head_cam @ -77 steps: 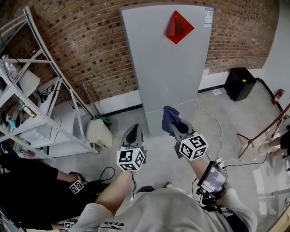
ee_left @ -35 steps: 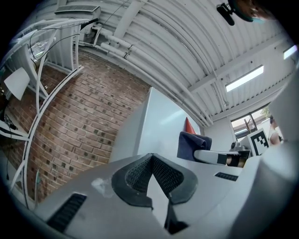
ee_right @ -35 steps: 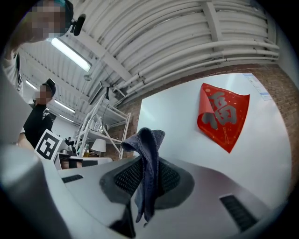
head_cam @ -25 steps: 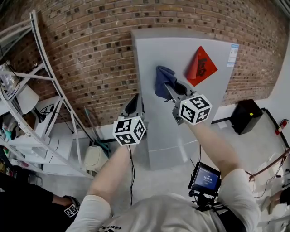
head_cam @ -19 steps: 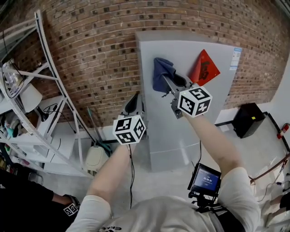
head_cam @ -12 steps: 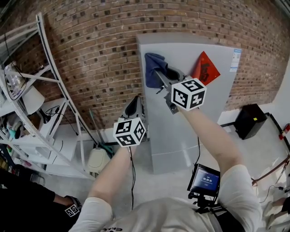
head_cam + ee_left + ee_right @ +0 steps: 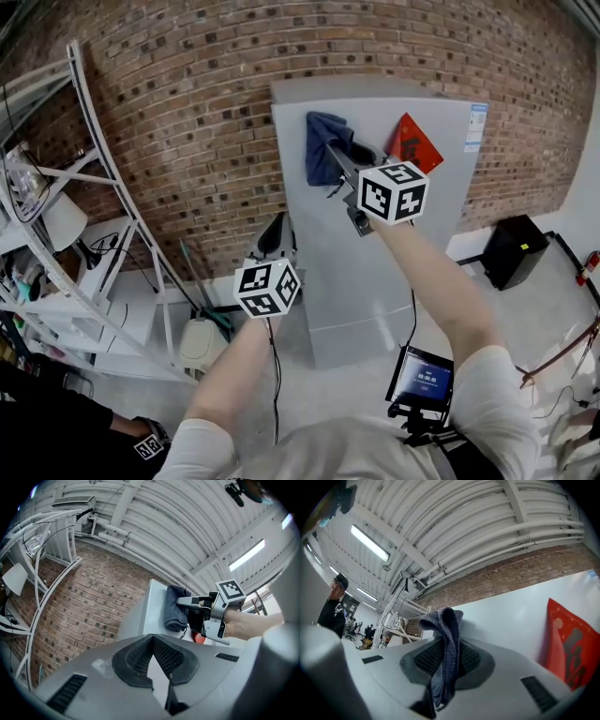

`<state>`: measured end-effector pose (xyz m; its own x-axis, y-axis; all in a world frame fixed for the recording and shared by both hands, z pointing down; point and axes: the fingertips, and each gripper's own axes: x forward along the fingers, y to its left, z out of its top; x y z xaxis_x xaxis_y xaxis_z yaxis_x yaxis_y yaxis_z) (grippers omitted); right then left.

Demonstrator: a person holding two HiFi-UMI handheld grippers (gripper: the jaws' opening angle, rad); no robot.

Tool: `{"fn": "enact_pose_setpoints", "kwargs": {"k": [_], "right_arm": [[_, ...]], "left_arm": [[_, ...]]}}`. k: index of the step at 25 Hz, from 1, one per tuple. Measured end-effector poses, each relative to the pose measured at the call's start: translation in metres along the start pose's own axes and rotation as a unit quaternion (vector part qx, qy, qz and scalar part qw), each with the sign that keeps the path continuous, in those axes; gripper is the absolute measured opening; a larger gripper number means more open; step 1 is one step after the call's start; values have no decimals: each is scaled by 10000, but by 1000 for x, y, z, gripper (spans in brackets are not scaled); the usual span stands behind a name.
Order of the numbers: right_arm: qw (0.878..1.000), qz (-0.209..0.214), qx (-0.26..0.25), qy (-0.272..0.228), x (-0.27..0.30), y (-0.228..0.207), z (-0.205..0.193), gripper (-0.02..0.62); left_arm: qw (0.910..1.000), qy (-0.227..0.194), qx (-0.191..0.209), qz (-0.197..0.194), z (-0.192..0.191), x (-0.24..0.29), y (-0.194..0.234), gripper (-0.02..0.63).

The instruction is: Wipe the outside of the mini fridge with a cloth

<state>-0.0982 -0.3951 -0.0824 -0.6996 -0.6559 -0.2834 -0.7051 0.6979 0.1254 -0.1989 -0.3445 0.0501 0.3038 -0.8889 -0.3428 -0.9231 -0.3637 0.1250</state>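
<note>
The right gripper (image 7: 335,159), clamped on the blue cloth (image 7: 322,145), holds it against the mini fridge (image 7: 375,272) at its upper left front, beside a red sticker (image 7: 415,142). The left gripper (image 7: 277,223), closed and empty, hangs lower near a metal rack (image 7: 103,202). Only the right gripper view shows a bystander (image 7: 333,606) in a cap.

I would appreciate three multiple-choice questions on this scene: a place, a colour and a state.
1. Where on the mini fridge is the cloth? A door's upper left; B bottom edge; C on top.
2. The cloth's colour? A white; B blue; C yellow.
3. The left gripper is: A holding the cloth; B shut, empty; C wide open.
Answers: 1 A, it lies left of the red sticker; 2 B, plainly blue in the right gripper; 3 B, its jaws meet with nothing between.
</note>
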Motion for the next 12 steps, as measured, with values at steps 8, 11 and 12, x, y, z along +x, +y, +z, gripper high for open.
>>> {"fn": "enact_pose_setpoints", "kwargs": {"k": [8,11,12], "right_arm": [[9985,-539,-50,90,-44,-63,8,58],[9974,-711,-44,115,-59,-86,11,58],[9971,-758,-33,105,-64,-93,12,58]], "left_arm": [[9995,111,-61,-274,-19,19,-37,3],[9992,149,-96,-361,-27,28,-53,3],[9991,160,-108,-387,-29,30,-58,3]]}}
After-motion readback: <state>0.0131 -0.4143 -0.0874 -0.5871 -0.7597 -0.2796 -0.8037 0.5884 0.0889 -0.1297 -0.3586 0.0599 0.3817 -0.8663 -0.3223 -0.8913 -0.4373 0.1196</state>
